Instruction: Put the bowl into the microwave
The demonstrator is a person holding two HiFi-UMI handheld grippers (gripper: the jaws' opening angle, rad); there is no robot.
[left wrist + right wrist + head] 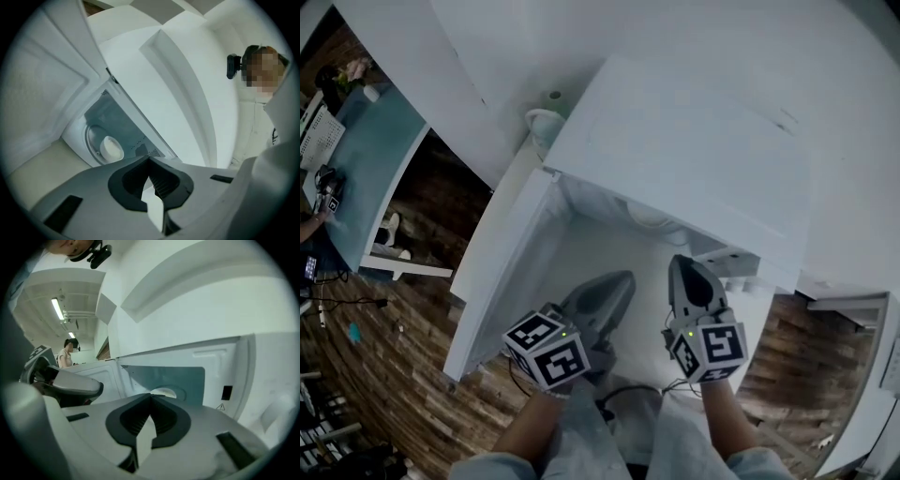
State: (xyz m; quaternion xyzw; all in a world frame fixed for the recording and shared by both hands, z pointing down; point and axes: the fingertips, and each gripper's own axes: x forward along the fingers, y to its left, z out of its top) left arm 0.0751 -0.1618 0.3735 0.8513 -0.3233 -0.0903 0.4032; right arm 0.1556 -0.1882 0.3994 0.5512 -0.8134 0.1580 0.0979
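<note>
Left gripper (pixel 622 279), right gripper (pixel 681 263): both closed, empty | bowl (pixel 111 148) inside microwave (pixel 675 150), straight ahead of you | door (pixel 502 272) open at microwave's left, your left gripper nearer.

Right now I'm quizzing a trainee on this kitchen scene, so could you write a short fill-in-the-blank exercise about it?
1. The microwave has its door standing ____.
2. The bowl sits ____ the microwave.
3. The fingers of the left gripper are ____.
4. Between its fingers, the right gripper holds ____.

Missing words: open; inside; shut; nothing.
</note>
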